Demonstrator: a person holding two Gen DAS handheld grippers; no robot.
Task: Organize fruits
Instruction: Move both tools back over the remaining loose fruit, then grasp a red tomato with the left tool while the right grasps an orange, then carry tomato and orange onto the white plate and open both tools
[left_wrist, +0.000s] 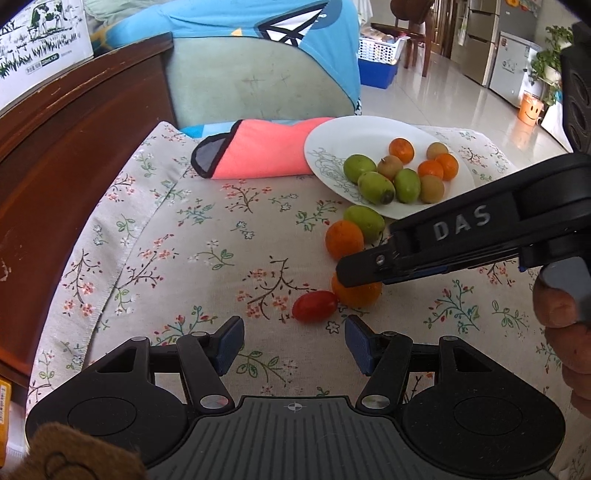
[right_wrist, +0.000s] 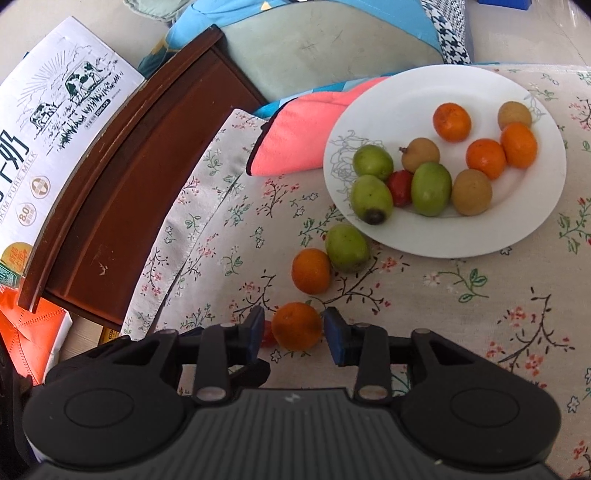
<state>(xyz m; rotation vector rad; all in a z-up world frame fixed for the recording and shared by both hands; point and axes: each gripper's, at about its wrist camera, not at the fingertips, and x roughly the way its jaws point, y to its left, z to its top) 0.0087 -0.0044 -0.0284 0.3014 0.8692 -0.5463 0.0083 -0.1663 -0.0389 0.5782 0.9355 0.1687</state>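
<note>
In the left wrist view, the left gripper (left_wrist: 294, 341) hangs over the floral tablecloth (left_wrist: 177, 236) with its jaws standing well apart and nothing between them; a small red tomato (left_wrist: 314, 306) lies just ahead of its right pad. Touching the tomato is the near orange (left_wrist: 356, 293), partly covered by the right gripper (left_wrist: 356, 273), which reaches in from the right with the person's hand (left_wrist: 565, 325) behind it. Farther off, a second orange (left_wrist: 344, 240) and a green fruit (left_wrist: 364, 218) sit against each other on the cloth, just short of the white plate (left_wrist: 332, 140), which already carries a mix of green, brown and orange fruits. In the right wrist view, the right gripper (right_wrist: 293, 328) straddles the near orange (right_wrist: 297, 325), one blue pad on each side at its widest part; a thin gap seems to show at the pads, so I read the jaws as not yet pressing, though it is close. The tomato is nearly hidden behind the left finger. The orange looks light, round and fairly firm, with a smooth skin that could roll or squirt out of a skewed pinch; taking it across its middle, pads square to the skin and with gentle pressure, seems the safest hold for carrying it to the white plate (right_wrist: 524, 236).
</note>
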